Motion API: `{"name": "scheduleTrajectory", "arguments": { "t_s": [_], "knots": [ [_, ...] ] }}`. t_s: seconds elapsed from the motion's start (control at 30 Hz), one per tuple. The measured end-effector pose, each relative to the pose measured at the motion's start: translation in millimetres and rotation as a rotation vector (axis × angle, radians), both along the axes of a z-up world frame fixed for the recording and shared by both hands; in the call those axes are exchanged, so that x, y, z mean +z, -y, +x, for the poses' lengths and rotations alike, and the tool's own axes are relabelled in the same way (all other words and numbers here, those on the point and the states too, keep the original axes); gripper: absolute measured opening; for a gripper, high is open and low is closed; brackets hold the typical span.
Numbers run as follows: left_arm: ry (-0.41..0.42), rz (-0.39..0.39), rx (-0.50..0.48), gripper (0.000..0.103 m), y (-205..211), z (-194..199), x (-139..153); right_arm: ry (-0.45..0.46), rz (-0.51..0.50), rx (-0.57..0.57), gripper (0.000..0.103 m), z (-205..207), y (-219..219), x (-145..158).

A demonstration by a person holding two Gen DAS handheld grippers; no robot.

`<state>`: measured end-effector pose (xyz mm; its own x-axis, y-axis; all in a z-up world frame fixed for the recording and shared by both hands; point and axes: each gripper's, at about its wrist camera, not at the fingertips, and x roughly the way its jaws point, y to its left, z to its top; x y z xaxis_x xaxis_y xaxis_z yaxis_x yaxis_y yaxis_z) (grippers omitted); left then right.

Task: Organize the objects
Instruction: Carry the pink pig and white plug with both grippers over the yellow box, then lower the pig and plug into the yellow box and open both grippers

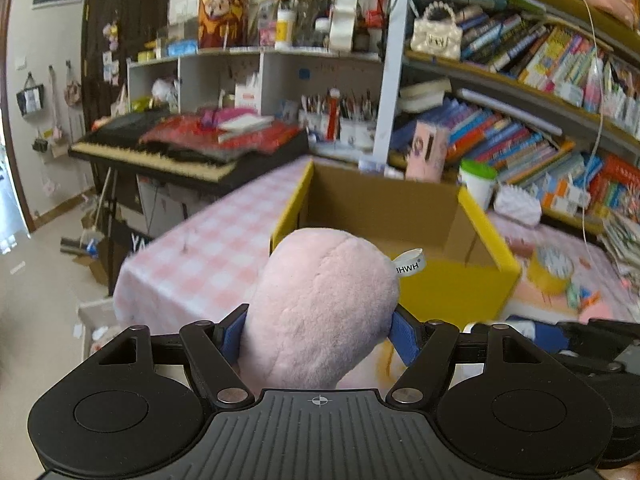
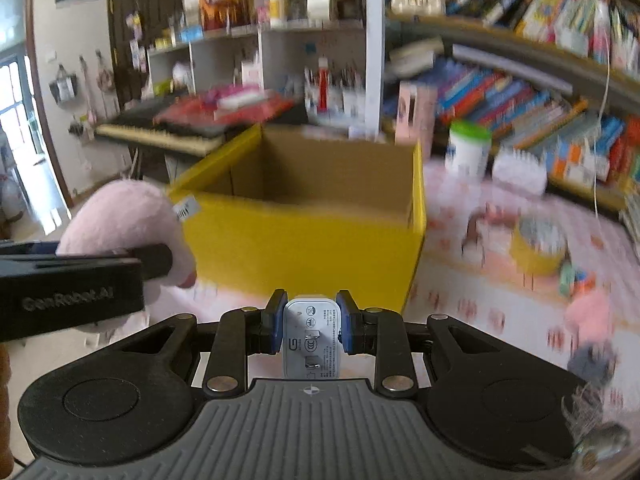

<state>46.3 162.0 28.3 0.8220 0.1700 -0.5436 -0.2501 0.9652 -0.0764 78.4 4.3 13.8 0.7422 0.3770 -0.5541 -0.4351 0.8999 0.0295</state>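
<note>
My left gripper (image 1: 318,334) is shut on a pink plush toy (image 1: 320,308) with a white tag, held in the air just in front of the open yellow cardboard box (image 1: 452,292). The plush (image 2: 124,216) and left gripper also show at the left of the right wrist view. My right gripper (image 2: 312,326) is shut on a white power adapter (image 2: 311,338), prongs facing the camera, held in front of the same box (image 2: 304,240). The box interior looks brown; its bottom is hidden.
The box stands on a table with a pink checked cloth (image 1: 200,248). A yellow round tin (image 2: 538,246), small pink items (image 2: 588,314) and a white tub with a green lid (image 2: 468,150) lie to the right. Bookshelves (image 1: 520,128) and a keyboard (image 1: 168,156) stand behind.
</note>
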Motion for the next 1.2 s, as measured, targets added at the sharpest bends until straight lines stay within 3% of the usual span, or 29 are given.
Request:
{"name": "scheduleTrajectory", "arguments": {
  "t_s": [0.2, 0.33, 0.67, 1.0, 1.1, 1.2],
  "knots": [
    [0.051, 0.025, 0.038, 0.071, 1.9, 32.2, 18.5, 0.180, 0.074, -0.009, 0.025, 33.0, 4.6, 36.6],
    [0.060, 0.037, 0.061, 0.071, 5.7, 53.2, 21.8, 0.231, 0.085, -0.011, 0.025, 60.7, 6.1, 44.6],
    [0.024, 0.074, 0.120, 0.071, 7.6, 92.8, 16.4, 0.171, 0.031, 0.039, 0.025, 122.0, -6.6, 14.4],
    [-0.032, 0.141, 0.136, 0.071, 17.8, 129.6, 1.3, 0.091, -0.058, 0.179, 0.025, 159.4, -19.3, -22.8],
    [-0.019, 0.169, 0.122, 0.063, 24.1, 138.4, 1.1, 0.096, -0.098, 0.215, 0.025, 165.1, -21.5, -31.3],
    [0.004, 0.206, 0.082, 0.062, 35.9, 146.1, 2.0, 0.079, -0.094, 0.224, 0.025, 173.8, -18.0, -34.4]
  ]
}}
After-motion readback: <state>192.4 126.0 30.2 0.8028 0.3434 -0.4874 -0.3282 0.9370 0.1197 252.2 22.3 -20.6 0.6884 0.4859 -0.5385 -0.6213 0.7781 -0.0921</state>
